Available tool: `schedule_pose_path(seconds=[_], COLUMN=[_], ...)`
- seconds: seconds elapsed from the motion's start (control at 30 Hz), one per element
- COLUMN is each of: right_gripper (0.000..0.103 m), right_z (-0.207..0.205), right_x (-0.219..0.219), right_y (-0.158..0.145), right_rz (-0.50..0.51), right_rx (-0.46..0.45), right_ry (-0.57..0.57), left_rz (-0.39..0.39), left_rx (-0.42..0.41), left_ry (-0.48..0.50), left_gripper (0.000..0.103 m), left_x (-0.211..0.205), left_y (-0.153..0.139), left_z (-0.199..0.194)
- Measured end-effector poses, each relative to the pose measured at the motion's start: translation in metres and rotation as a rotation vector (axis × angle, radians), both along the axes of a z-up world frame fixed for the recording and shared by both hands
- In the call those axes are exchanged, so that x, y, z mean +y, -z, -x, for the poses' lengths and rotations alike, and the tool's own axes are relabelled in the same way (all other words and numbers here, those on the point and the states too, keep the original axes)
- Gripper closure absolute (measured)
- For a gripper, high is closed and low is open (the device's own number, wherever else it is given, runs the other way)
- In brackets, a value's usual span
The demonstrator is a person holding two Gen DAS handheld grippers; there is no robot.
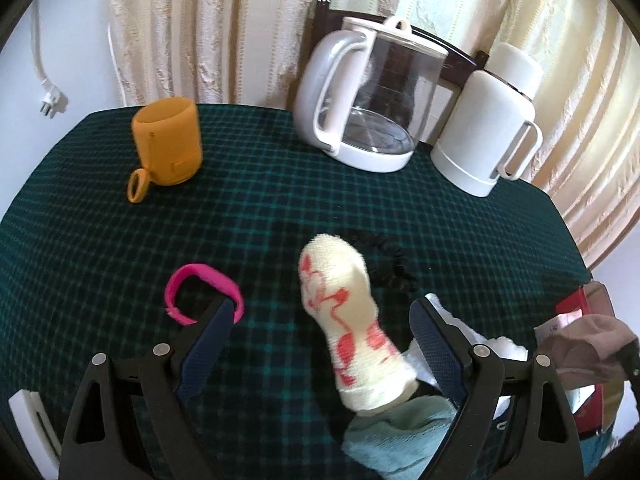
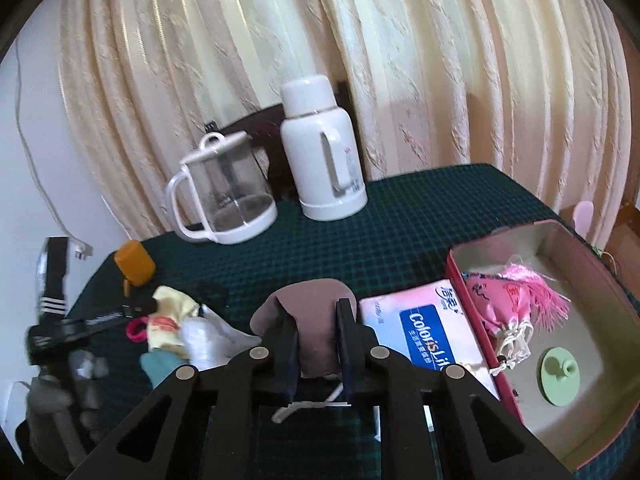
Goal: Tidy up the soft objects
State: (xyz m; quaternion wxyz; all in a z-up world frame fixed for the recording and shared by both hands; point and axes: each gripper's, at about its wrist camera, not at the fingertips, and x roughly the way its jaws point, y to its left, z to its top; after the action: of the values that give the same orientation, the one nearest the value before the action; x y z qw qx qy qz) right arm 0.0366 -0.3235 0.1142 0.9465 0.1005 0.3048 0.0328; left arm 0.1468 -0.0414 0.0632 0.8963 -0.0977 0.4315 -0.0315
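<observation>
The right hand-held gripper (image 2: 317,322) is clamped on a brownish-mauve soft pouch (image 2: 308,300), its jaws pinching the fabric from either side so that the rounded bulk bulges up and forward past the fingertips; a white drawstring (image 2: 304,405) trails below. The relation that matters lies to the right of this hand-held gripper and slightly ahead: the red-walled open box (image 2: 476,288) sits there on the desk (image 2: 400,216), already holding a pink tasselled pouch (image 2: 516,292), a small cream drawstring bag (image 2: 512,340) and a pale green lid (image 2: 560,370). Between the held pouch and the box wall lies a pink tissue pack (image 2: 416,332), just beside the box, so a carry to the right would probably have to pass over the pack and clear the near wall before release. The box's long axis runs away from the hand-held gripper, leaving bare floor at its near end. The left hand-held gripper (image 1: 324,320) stands wide open with nothing pressed between its fingers; a cream sock with red pattern (image 1: 344,320) lies between the jaws, nearer the right finger, its long axis running from close by the hand-held gripper away ahead and slightly left, with a teal cloth (image 1: 392,436) beneath its near end. The right hand is nearer the box.
</observation>
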Motion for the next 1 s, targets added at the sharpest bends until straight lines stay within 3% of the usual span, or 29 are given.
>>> schedule_pose_path(seconds=[0.23, 0.27, 0.3, 0.4, 0.5, 0.83, 1.0], right_gripper=[0.086, 0.086, 0.086, 0.086, 0.086, 0.086, 0.086], right_z=[0.005, 0.006, 0.006, 0.009, 0.010, 0.015, 0.016], right_x=[0.002, 0.002, 0.002, 0.002, 0.003, 0.012, 0.016], right_y=[-0.003, -0.003, -0.003, -0.005, -0.006, -0.010, -0.019], right_rz=[-0.026, -0.031, -0.035, -0.039, -0.037, -0.025, -0.015], right_rx=[-0.003, -0.003, -0.002, -0.009, -0.011, -0.027, -0.052], right_ry=[-0.015, -0.016, -0.015, -0.008, -0.009, -0.008, -0.008], left_rz=[-0.015, -0.020, -0.026, -0.060, -0.042, -0.016, -0.010], left_rx=[0.037, 0.038, 0.036, 0.043, 0.042, -0.059, -0.172], left_ry=[0.030, 0.033, 0.037, 0.049, 0.053, 0.034, -0.004], left_gripper=[0.016, 0.024, 0.039, 0.065, 0.072, 0.075, 0.075], left_x=[-0.014, -0.016, -0.018, -0.021, -0.019, -0.006, 0.005], left_y=[0.017, 0.018, 0.019, 0.022, 0.021, -0.005, -0.031], left_z=[-0.008, -0.008, -0.008, -0.007, -0.006, 0.013, 0.028])
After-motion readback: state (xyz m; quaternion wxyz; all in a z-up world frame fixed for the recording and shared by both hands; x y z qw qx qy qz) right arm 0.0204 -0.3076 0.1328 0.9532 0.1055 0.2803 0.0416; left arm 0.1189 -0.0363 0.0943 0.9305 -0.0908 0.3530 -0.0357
